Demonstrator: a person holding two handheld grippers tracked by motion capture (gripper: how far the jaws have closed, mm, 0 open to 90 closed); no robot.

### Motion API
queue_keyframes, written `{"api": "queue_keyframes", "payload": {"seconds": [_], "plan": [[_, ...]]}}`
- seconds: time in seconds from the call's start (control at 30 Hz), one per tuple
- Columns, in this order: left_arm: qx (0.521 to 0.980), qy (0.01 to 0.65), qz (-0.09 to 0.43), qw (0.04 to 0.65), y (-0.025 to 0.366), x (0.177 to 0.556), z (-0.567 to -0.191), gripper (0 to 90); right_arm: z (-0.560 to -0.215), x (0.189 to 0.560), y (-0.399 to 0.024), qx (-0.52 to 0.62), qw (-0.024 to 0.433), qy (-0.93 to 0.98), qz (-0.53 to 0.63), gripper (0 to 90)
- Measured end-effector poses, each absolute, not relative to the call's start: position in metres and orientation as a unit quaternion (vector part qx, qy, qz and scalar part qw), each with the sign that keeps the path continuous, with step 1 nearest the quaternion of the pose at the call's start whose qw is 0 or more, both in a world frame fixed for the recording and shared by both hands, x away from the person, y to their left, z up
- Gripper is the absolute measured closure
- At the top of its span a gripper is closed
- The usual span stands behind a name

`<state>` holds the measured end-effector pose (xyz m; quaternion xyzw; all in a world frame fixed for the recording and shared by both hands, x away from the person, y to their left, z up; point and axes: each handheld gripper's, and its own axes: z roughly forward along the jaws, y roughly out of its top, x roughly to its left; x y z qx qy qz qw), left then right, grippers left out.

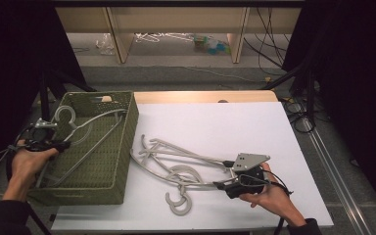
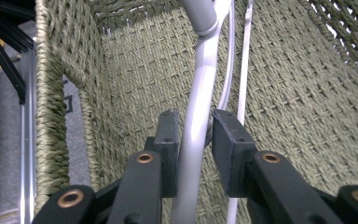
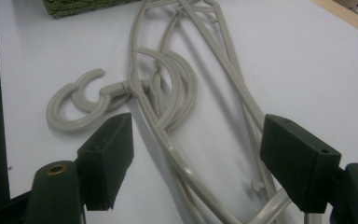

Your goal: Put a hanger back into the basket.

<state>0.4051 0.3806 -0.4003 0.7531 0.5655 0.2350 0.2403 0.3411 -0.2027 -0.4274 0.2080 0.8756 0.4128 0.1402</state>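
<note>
while the left tool (image 2: 193,140) grips a hanger (image 2: 200,93) and the right tool (image 3: 196,154) gapes, a white table (image 1: 215,122) fronts dark curtains (image 1: 352,58).

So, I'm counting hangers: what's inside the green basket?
One grey hanger lies in the woven basket, gripped by the left gripper. Its lower end is hidden behind the hand.

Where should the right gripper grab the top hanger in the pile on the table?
Probably one thin arm of the hangers, short of the hooks. The bars lie flat and tangled on the white table, so come from above with the open right gripper straddling a single bar; the hooks are stacked together.
</note>
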Motion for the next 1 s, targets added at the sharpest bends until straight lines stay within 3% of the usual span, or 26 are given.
{"api": "queue_keyframes", "payload": {"seconds": [0.47,0.53,0.63,1.0], "plan": [[0.721,0.614,0.237,0.214,0.389,0.414,-0.408,65.3,-0.428,0.341,-0.202,0.206,0.139,0.876,0.413,26.7],[0.708,0.626,0.24,0.222,0.39,0.411,-0.406,54.0,-0.428,0.341,-0.203,0.208,0.139,0.876,0.412,26.7],[0.711,0.614,0.251,0.234,0.388,0.405,-0.4,50.1,-0.428,0.341,-0.203,0.208,0.137,0.876,0.412,26.7],[0.693,0.545,0.279,0.381,0.341,0.355,-0.355,35.5,-0.429,0.343,-0.206,0.215,0.133,0.875,0.413,26.3]]}}
